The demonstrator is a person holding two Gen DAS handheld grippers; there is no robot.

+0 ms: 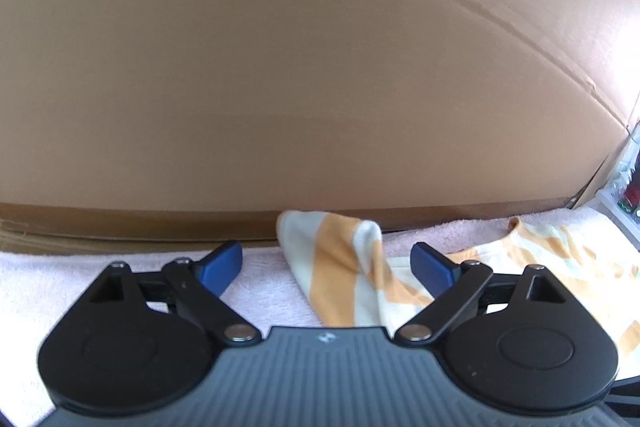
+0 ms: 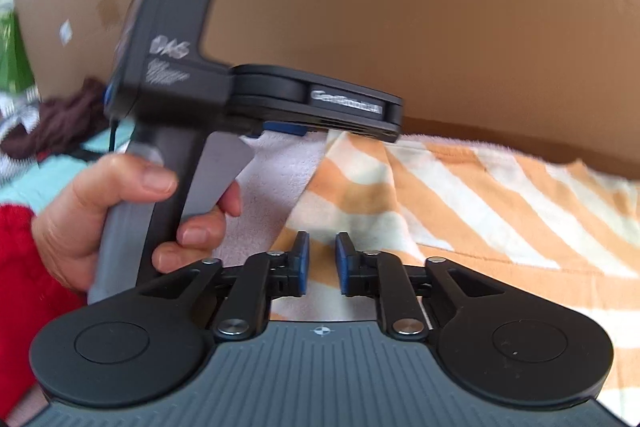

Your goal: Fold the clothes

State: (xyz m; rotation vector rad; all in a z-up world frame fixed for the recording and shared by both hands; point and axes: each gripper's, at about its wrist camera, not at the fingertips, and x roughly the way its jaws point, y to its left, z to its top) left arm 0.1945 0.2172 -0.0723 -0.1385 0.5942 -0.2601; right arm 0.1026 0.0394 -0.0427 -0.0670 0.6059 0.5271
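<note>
An orange-and-cream striped garment point(image 1: 344, 267) lies on a pink towel point(image 1: 60, 279). One bunched corner of it stands up against the cardboard. My left gripper point(image 1: 328, 263) is open wide, and that corner sits between its blue pads point(image 1: 222, 267) without touching them. In the right wrist view the garment point(image 2: 460, 195) spreads out to the right. My right gripper point(image 2: 323, 259) hovers over its near edge with a narrow gap between the pads and nothing pinched in it. A hand point(image 2: 100, 211) holds the left gripper's handle point(image 2: 172, 187), and its jaws reach over the garment's far left corner.
A tall cardboard wall point(image 1: 320, 67) closes off the far side, right behind the towel. A dark brown cloth point(image 2: 60, 123), turquoise fabric point(image 2: 40, 179) and a green item point(image 2: 12, 59) lie at the left. A red sleeve point(image 2: 20, 287) is at the lower left. A white container point(image 1: 628, 187) stands at the right.
</note>
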